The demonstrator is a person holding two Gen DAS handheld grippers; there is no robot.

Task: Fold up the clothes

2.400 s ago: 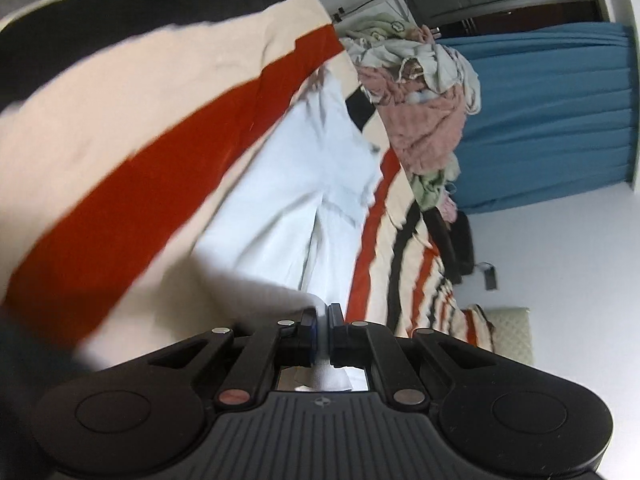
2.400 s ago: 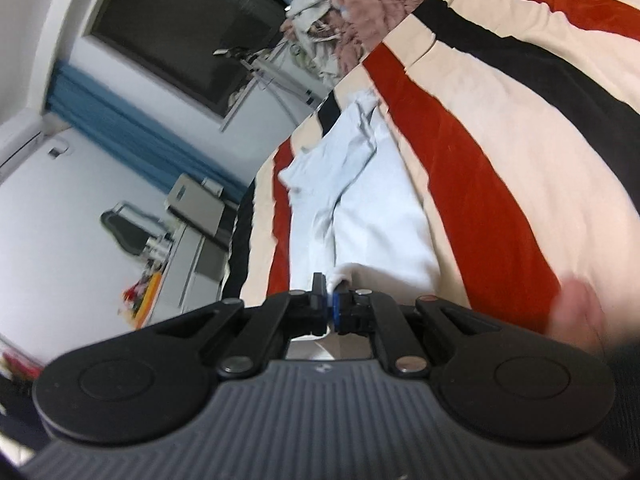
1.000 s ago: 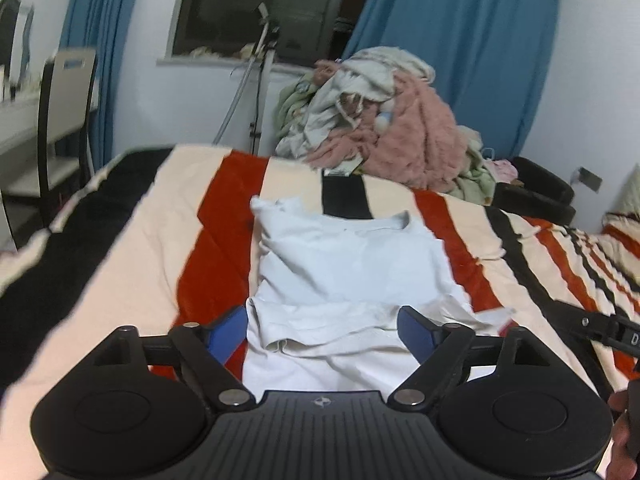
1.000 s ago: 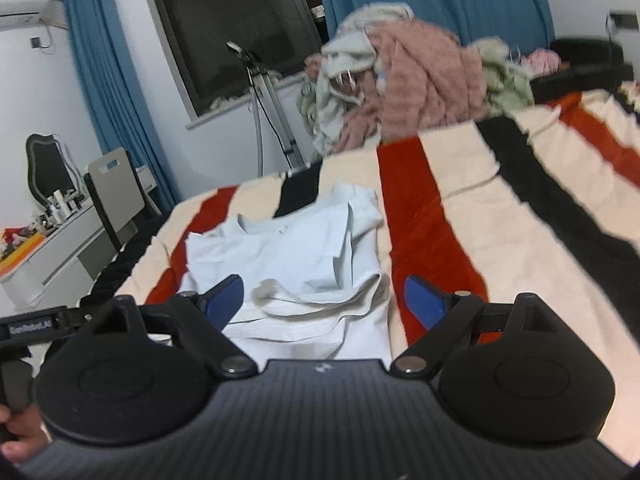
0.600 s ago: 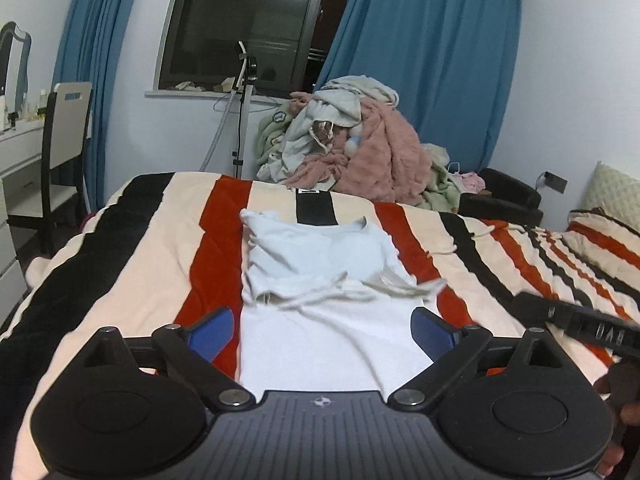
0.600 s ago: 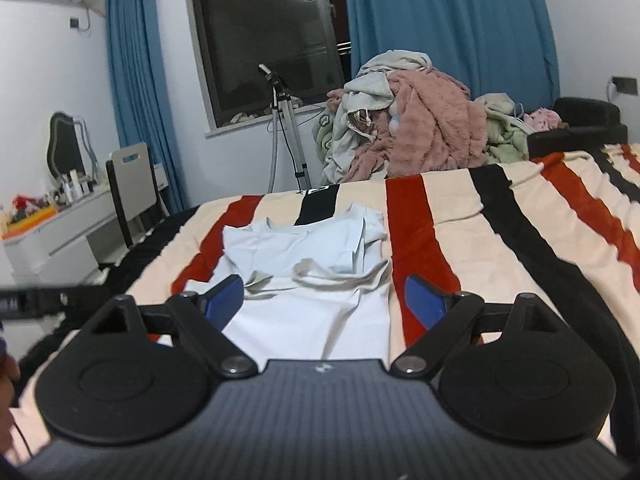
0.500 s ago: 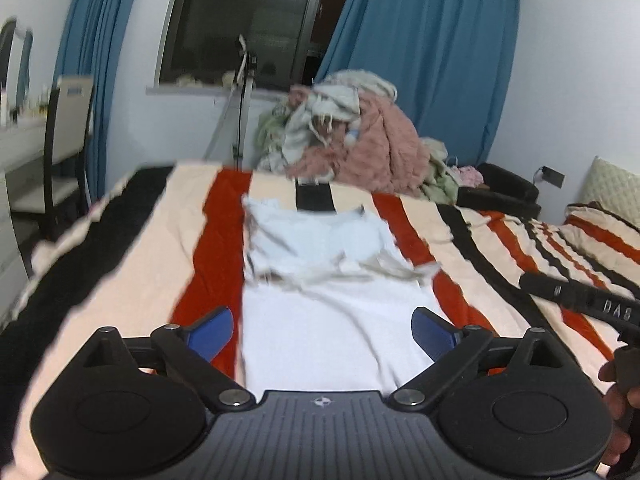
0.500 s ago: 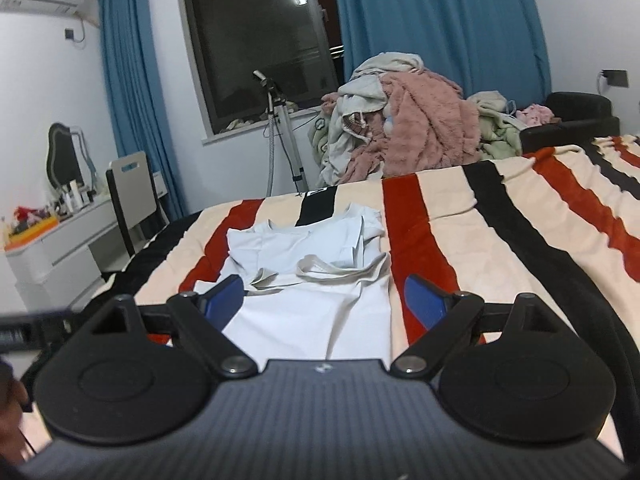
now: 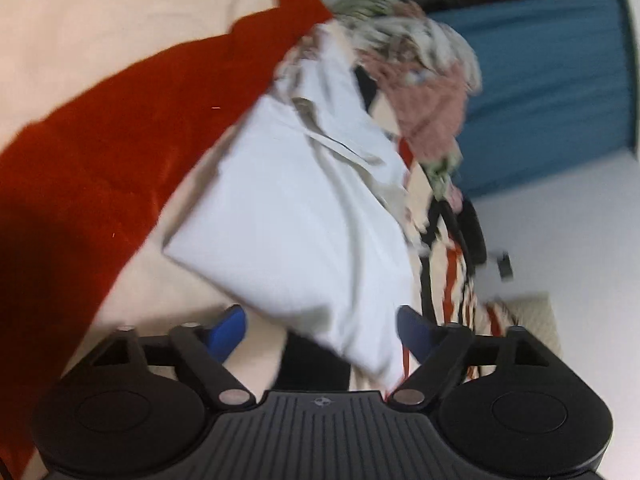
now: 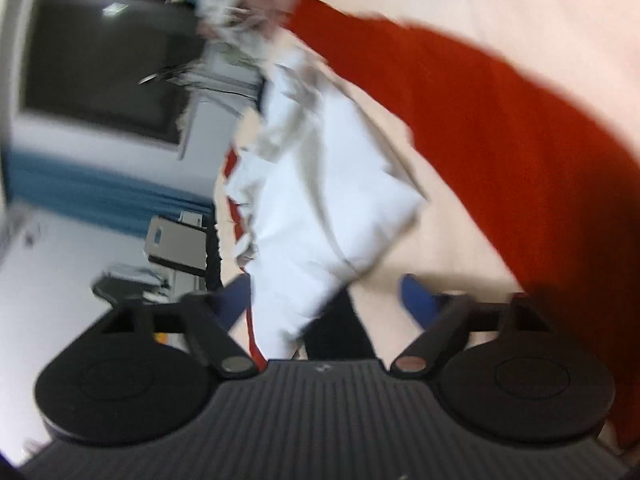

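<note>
Underneath everything lies the striped bedspread [image 9: 100,152], with broad cream, red and black bands; it fills most of both wrist views, and both views are tilted and motion-blurred. At its far end sits a heap of clothes [image 9: 424,92], pink and pale grey, in front of a blue curtain [image 9: 552,80]. In the right wrist view a dark window [image 10: 100,60] and a grey chair back [image 10: 176,244] stand beside the bed.

On the bedspread lies the white garment [image 9: 304,208], spread lengthwise along the stripes with its near hem toward both grippers and its upper part bunched in creases toward the heap. In the left wrist view one near corner points toward the red band; in the right wrist view the garment [image 10: 320,200] shows a loose, pointed corner on the side of the red band.

The left gripper [image 9: 320,332] is roughly two-thirds open and its jaws are closing. The near edge of the garment lies between its blue fingertips [image 9: 228,330], but the pads are apart from the cloth and grip nothing.

The right gripper [image 10: 324,300] is in the same condition: jaws partly spread and closing, the garment's near hem between the blue fingertips [image 10: 416,298], no contact visible and nothing held.
</note>
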